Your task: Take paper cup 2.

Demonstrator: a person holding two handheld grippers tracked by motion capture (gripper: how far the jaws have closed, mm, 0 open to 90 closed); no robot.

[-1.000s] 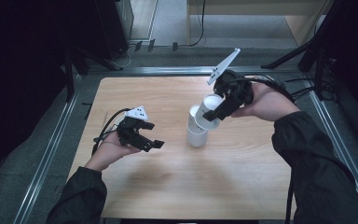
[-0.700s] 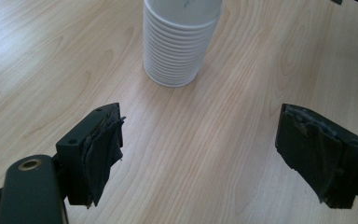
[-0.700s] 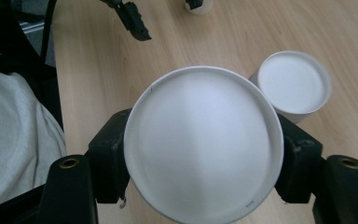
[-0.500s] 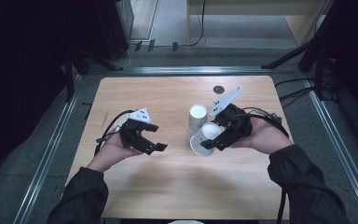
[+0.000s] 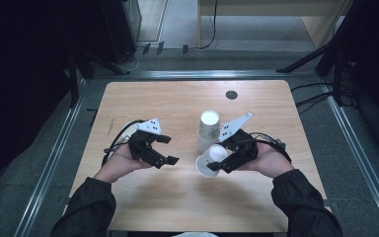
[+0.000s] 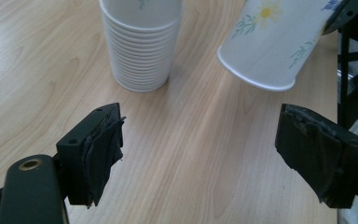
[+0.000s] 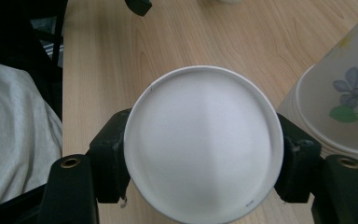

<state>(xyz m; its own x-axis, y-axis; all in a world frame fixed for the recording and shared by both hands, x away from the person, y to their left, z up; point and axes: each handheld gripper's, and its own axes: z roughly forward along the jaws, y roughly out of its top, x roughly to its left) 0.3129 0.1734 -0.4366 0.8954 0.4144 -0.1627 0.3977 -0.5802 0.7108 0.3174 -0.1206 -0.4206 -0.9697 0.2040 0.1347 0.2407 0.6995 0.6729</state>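
High view: the wooden table (image 5: 143,98) is carrying an upside-down stack of paper cups (image 5: 208,129) near its middle. Just in front of the stack, the right gripper (image 5: 216,167) is clamping a single tilted cup (image 5: 208,162). Left of the stack, the left gripper (image 5: 169,149) is hovering, jaws gaping wide with nothing between them.

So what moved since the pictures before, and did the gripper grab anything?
The right hand-held gripper came down and toward the person, carrying one paper cup away from above the stack of cups. Its jaws have just been closing, and they clamp the cup, which now hangs tilted in front of the stack. The left hand-held gripper barely moved and its jaws stayed open with nothing between them. The stack kept its place on the table.
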